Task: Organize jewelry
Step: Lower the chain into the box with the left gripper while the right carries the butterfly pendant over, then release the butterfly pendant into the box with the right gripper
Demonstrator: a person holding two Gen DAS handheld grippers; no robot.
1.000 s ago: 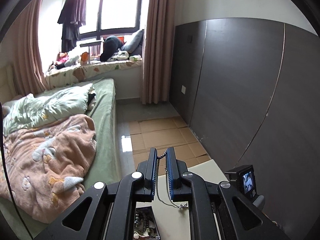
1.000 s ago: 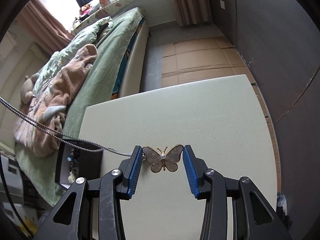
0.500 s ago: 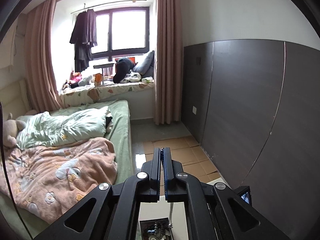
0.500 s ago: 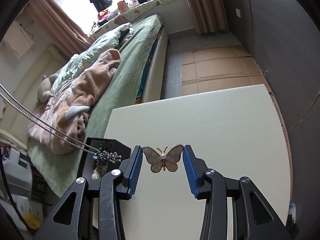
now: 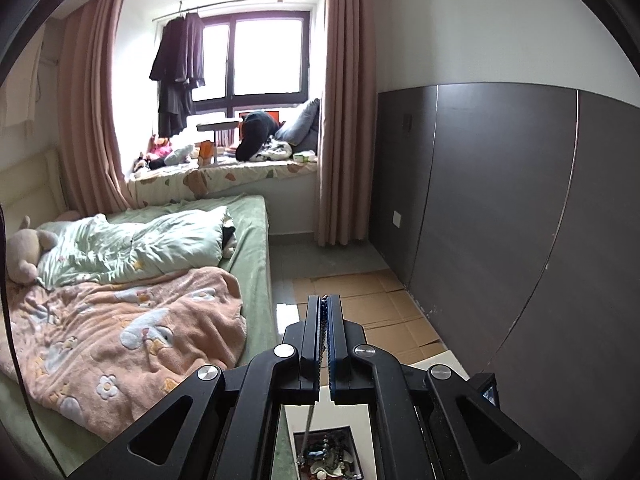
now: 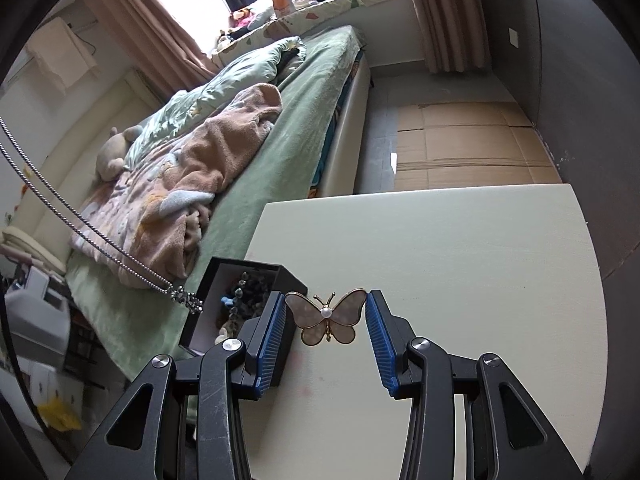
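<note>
Jewelry was in both of your hands at this point, and the step looked like carrying pieces to the box. Your left hand-held gripper (image 5: 324,320) had its jaws pressed together on a silver chain (image 6: 92,236), which hung down below it toward the open black box (image 6: 240,276). In the right wrist view the chain ran in from the left as a doubled, twisted rope of metal links, with a small dark knobbly pendant (image 6: 186,299) dangling just over the box's near corner.

Your right hand-held gripper (image 6: 326,320) stood partly open but held a butterfly brooch (image 6: 327,317) by its wingtips between the ribbed blue pads – flat pale pearly wings edged in gold, a small white bead at the centre, thin gold feelers.

The box sat at the left edge of the cream counter (image 6: 460,248), square, with a tangle of beads inside. The counter's top was smooth and matte.

Next, I'd judge, you needed to lower the chain over the box's opening before letting go – a long chain can catch on the rim and spill outside.
</note>
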